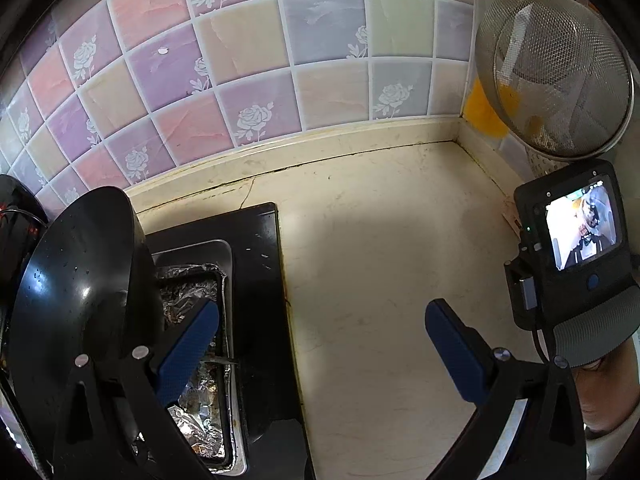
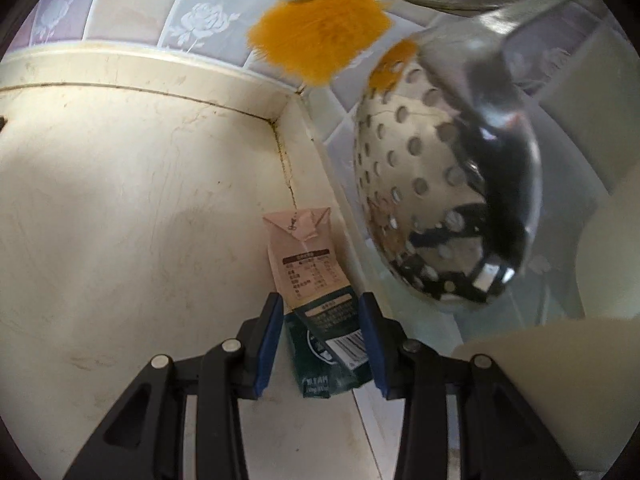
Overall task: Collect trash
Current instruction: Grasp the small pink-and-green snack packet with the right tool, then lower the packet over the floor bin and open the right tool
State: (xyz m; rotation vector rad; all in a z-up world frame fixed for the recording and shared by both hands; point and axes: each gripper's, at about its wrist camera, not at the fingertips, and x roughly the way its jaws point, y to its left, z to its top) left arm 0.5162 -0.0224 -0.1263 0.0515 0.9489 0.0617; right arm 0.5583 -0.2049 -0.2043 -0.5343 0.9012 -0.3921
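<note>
**Carton in R jaws**

R gripper [image 2: 318,340] is part-closed w/ pads on both sides of a pink-green carton [image 2: 316,280], far end sticking out ahead. L gripper [image 1: 320,344] gapes wide, empty, counter [image 1: 380,240] between jaws.

Black wok [image 1: 80,280], mesh strainer [image 1: 556,80], slotted ladle [image 2: 436,184], perhaps an orange brush [image 2: 320,36].

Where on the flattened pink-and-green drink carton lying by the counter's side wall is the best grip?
Across the dark green lower half of the flattened pink-and-green drink carton, coming in along its length from the barcode end. It lies flat and narrow, its long edges exposed, and the right gripper already straddles it there.
</note>
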